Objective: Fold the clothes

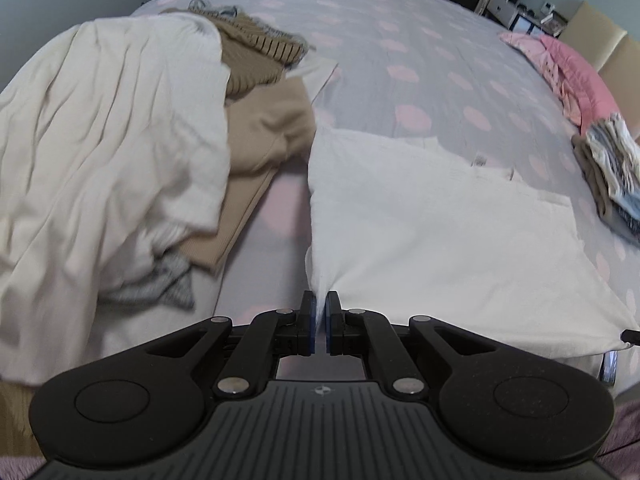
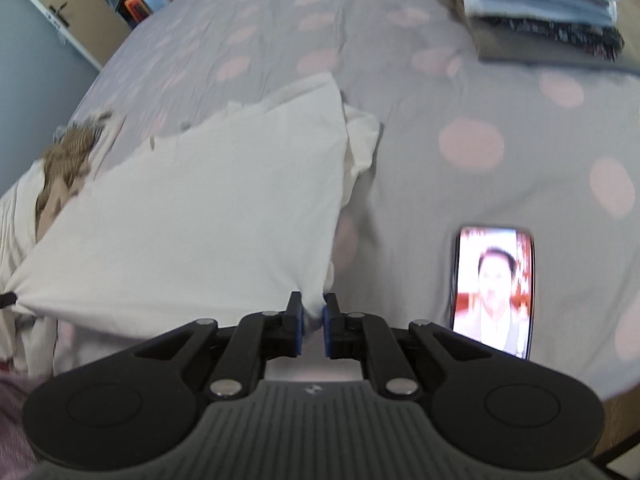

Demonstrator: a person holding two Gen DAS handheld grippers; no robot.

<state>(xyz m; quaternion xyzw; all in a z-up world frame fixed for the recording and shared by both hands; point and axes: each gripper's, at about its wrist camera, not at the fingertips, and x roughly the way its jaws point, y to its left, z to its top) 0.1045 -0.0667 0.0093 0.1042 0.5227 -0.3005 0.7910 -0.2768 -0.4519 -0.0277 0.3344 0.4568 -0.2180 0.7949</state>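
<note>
A white garment lies spread on the bed, pulled taut along its near edge. My left gripper is shut on the garment's near left corner. My right gripper is shut on the near right corner of the same white garment. The cloth fans out from each pinch toward the far side, where folded-in parts show at its upper edge. At the right edge of the left wrist view, a dark fingertip of the other gripper shows at the stretched corner.
A heap of unfolded clothes, white, tan and grey, lies on the left. A folded stack sits at the far right, pink bedding beyond. A lit phone lies on the grey dotted bedcover.
</note>
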